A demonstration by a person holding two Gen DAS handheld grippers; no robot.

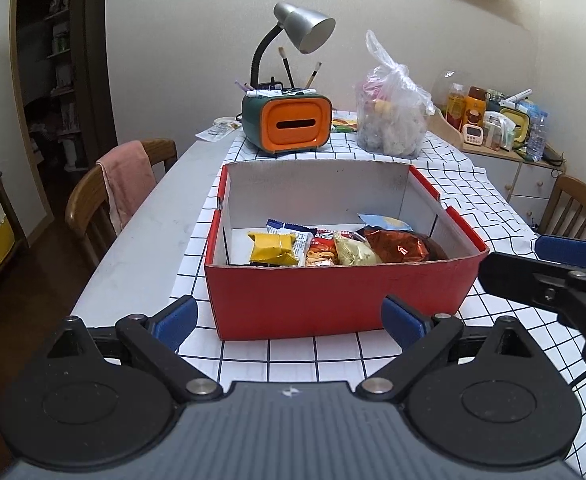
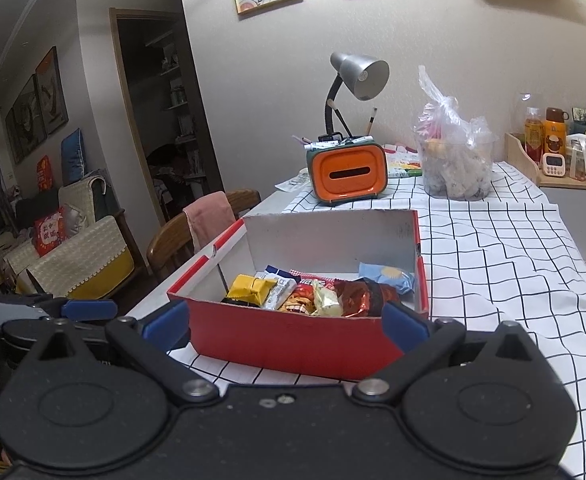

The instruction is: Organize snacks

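Note:
A red cardboard box (image 1: 333,300) (image 2: 293,340) with a white inside sits on the checked tablecloth. Several snack packets lie along its near side: a yellow packet (image 1: 271,248) (image 2: 249,288), a red-orange packet (image 1: 321,254), a pale green one (image 1: 353,254) (image 2: 325,300), a shiny brown bag (image 1: 397,246) (image 2: 365,296) and a light blue packet (image 2: 389,276). My left gripper (image 1: 289,320) stands open just before the box's front wall, empty. My right gripper (image 2: 285,324) is also open and empty, in front of the box's near corner. In the left wrist view it shows at the right edge (image 1: 565,256).
Behind the box stand an orange-and-green pen holder (image 1: 285,124) with a grey desk lamp (image 1: 301,32) and a tied clear plastic bag (image 1: 389,120) of items. A wooden chair with a pink cloth (image 1: 125,188) stands at the table's left. A side cabinet with bottles (image 1: 493,120) is at the right.

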